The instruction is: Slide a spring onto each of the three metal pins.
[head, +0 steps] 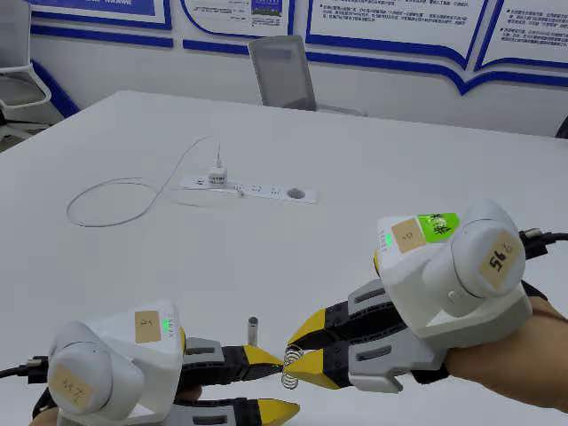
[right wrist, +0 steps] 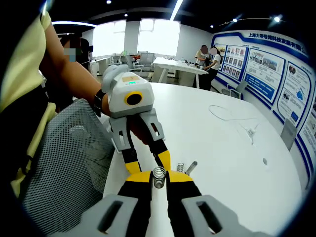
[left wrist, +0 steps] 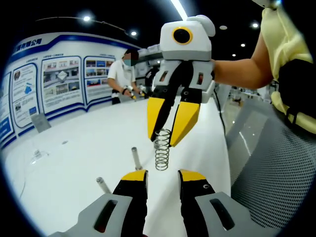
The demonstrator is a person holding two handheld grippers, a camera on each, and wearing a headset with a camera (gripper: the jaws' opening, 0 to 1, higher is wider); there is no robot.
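In right claw [head: 288,353] | spring [head: 289,378] | long axis upright, hanging down

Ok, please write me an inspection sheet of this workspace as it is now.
Surface: white table.
Job's things: spring in the right gripper's jaws; near pin and far pin upright, bare; second spring beside a pin.
Clutter: nothing seen.
Grippers: right gripper shut on the spring; left gripper open, empty.
Cables: power strip with adapter; white cable looping.
Surroundings: office chair, wall posters, people behind.
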